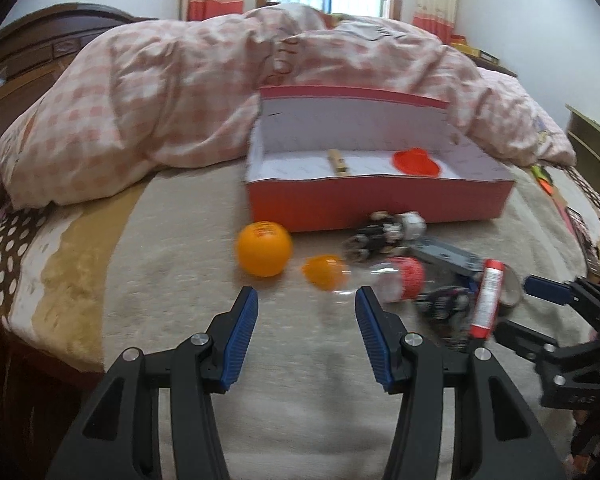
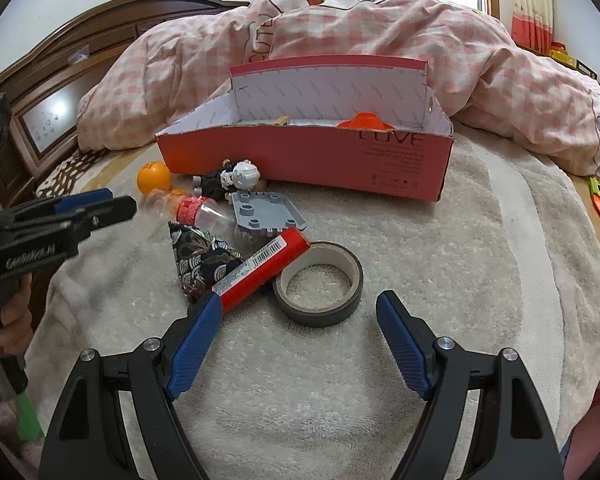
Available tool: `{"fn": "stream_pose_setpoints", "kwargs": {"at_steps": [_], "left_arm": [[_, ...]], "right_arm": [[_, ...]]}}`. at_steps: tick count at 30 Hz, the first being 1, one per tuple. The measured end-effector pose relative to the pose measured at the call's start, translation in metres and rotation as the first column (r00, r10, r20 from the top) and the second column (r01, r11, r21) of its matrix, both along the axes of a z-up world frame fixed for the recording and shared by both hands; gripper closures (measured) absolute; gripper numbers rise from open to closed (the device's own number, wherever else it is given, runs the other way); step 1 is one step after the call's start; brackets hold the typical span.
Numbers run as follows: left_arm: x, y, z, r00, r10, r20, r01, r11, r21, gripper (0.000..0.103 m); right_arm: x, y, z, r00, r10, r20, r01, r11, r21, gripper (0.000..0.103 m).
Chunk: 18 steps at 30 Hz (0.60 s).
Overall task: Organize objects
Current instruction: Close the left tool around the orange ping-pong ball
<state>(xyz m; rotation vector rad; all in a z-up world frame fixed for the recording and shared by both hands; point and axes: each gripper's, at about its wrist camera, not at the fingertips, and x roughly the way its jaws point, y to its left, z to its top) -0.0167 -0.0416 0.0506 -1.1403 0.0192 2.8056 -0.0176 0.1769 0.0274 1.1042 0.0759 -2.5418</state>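
A red cardboard box [image 1: 380, 202] [image 2: 300, 160] stands open on the bed, holding a wooden piece [image 1: 338, 162] and a red funnel-like item [image 1: 416, 162]. In front lie an orange ball [image 1: 264, 254] [image 2: 153, 176], a clear plastic bottle with orange cap [image 1: 364, 278] [image 2: 204, 212], a robot figure [image 1: 384, 232] [image 2: 232, 178], a grey plate [image 2: 266, 210], a patterned pouch [image 2: 204, 264], a red tube [image 1: 488, 298] [image 2: 264, 266] and a tape roll [image 2: 318, 284]. My left gripper [image 1: 306, 312] is open just short of the bottle. My right gripper [image 2: 300, 320] is open around the tape roll's near side.
A pink checked duvet [image 1: 180, 92] is heaped behind the box. A wooden headboard [image 2: 60, 96] stands at the left. The beige blanket [image 2: 480, 260] to the right of the tape roll is bare. The left gripper also shows at the left of the right wrist view [image 2: 100, 206].
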Motion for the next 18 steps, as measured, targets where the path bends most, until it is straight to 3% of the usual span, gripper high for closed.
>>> {"fn": "stream_pose_setpoints", "kwargs": {"at_steps": [6,18], "left_arm": [[-0.024,-0.017,-0.011,0.998,0.064,0.010,-0.064,0.998,0.013,0.052],[-0.063,-0.017,-0.029,0.996,0.076,0.044,-0.078,0.996,0.050,0.052]], "right_arm": [[-0.003,0.000,-0.003,1.000,0.003,0.010,-0.003,1.000,0.006,0.022],[-0.006,0.002,-0.007,1.000,-0.006,0.018,0.006,0.999,0.041,0.022]]}}
